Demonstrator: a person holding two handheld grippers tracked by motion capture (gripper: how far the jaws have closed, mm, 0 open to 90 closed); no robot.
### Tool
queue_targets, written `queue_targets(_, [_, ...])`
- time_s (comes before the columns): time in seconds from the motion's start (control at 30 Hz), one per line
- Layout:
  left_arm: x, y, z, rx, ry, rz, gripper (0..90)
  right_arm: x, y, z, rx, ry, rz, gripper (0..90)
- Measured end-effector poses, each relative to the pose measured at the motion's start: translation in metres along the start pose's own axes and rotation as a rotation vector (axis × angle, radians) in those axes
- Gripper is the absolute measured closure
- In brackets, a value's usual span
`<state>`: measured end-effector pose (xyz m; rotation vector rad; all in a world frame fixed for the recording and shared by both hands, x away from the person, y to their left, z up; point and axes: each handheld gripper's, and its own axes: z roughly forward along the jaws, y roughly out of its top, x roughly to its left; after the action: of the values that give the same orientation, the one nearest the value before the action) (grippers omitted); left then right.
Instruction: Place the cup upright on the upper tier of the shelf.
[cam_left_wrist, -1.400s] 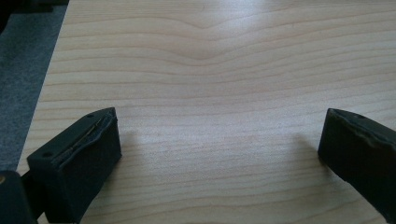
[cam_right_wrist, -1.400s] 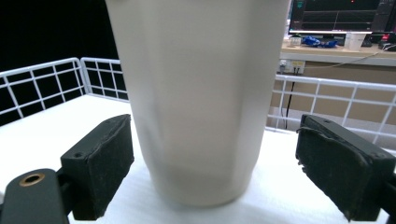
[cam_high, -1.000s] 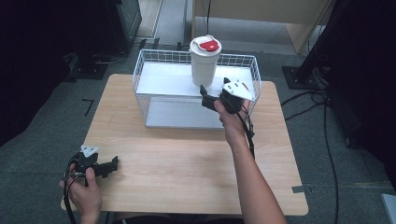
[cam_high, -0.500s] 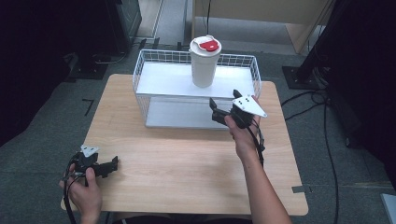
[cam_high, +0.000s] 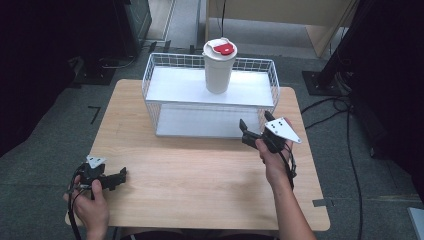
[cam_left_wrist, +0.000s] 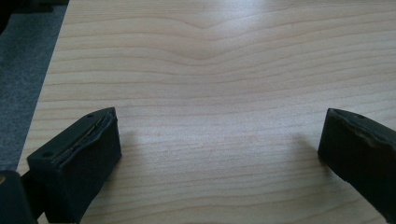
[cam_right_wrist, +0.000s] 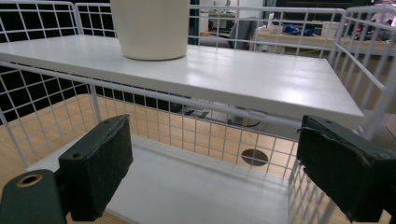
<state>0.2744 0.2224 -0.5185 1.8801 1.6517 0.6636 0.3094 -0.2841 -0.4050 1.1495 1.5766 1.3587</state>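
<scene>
On the upper shelf of the white wire rack (cam_high: 165, 85) at the tabletop's (cam_high: 200, 175) far edge stands the cream cup (cam_high: 219, 70) with its red-marked lid, while the right tongs (cam_high: 254, 131) hover released just before the rack's front right corner and the left tongs (cam_high: 117, 177) rest released near the tabletop's near left corner.

I read this as a lab or test room. A plain wooden table (cam_high: 200, 170) stands on grey carpet (cam_high: 45, 150). Black equipment stands (cam_high: 345, 55) and loose cables (cam_high: 350, 145) lie beyond my right fingers (cam_high: 243, 125). Tape marks (cam_high: 94, 114) sit on the floor. Desks show through the wire rack (cam_right_wrist: 280, 28).
</scene>
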Motion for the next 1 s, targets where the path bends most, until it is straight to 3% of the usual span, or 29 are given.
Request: queue_targets(1.0, [0.0, 0.0, 0.0, 0.002, 0.0, 0.002, 0.0, -0.048, -0.059, -0.056, 0.096, -0.096, 0.055, 7.6])
